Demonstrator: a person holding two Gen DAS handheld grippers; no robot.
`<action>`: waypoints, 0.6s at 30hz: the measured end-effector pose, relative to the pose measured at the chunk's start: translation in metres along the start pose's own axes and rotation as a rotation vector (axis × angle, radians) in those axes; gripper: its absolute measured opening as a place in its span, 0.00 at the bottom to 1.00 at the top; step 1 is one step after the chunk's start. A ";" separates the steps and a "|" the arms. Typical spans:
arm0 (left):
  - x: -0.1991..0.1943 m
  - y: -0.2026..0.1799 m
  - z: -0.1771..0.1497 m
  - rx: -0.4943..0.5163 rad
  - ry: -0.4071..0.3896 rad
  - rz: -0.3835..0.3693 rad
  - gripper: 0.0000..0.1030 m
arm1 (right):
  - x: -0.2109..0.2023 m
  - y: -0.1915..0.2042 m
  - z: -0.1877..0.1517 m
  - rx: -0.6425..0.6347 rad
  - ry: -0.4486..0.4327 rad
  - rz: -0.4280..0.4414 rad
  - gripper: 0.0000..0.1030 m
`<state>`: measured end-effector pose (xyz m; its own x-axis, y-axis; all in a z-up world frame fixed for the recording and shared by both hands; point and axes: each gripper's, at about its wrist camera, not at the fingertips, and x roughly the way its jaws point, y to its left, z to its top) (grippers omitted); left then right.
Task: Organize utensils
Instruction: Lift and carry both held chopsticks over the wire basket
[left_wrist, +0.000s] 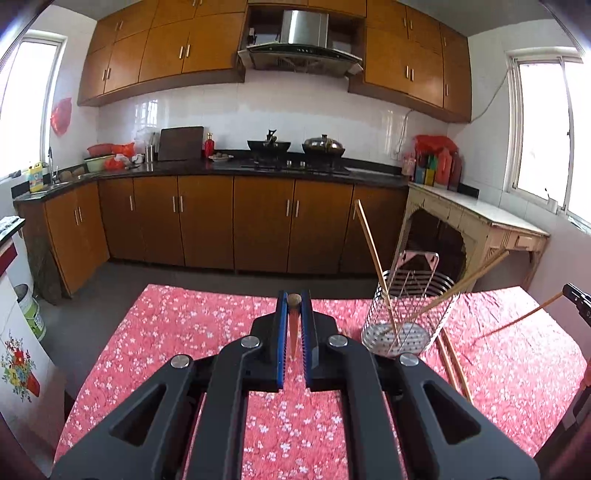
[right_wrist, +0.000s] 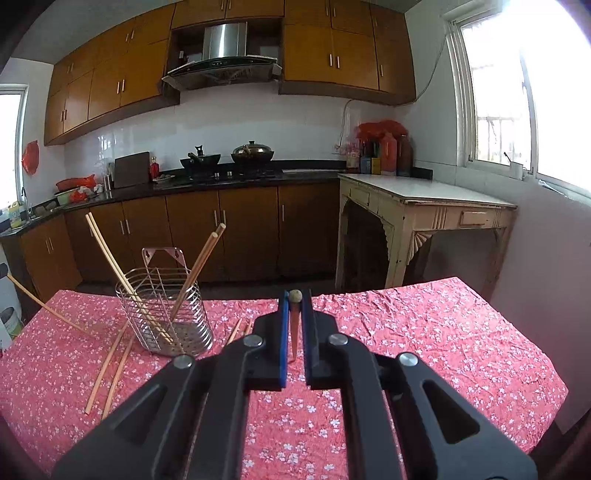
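Observation:
My left gripper is shut on a wooden chopstick, seen end-on between the blue pads, above the red floral tablecloth. To its right stands a wire utensil holder with several chopsticks leaning in it. Two loose chopsticks lie beside the holder. At the far right edge my right gripper holds another chopstick. In the right wrist view my right gripper is shut on that chopstick, with the holder to its left and loose chopsticks on the cloth.
The table ends ahead at its far edge, with the floor beyond. Kitchen counter and cabinets line the back wall. A pale side table stands at the right under a window. A painted white cabinet stands left of the table.

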<state>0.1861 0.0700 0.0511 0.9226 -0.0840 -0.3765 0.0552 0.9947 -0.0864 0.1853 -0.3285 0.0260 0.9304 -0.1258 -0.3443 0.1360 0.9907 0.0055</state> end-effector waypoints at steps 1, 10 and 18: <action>-0.001 0.000 0.002 0.000 -0.006 0.001 0.07 | 0.000 0.000 0.005 0.001 -0.008 0.003 0.07; -0.006 -0.006 0.013 0.012 -0.035 -0.001 0.07 | -0.008 0.003 0.026 0.014 -0.023 0.047 0.07; -0.015 -0.014 0.027 0.013 -0.059 -0.033 0.07 | -0.029 0.010 0.045 0.027 0.001 0.149 0.07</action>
<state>0.1819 0.0594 0.0833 0.9411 -0.1139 -0.3183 0.0911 0.9922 -0.0857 0.1753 -0.3169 0.0780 0.9405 0.0224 -0.3389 0.0058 0.9966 0.0819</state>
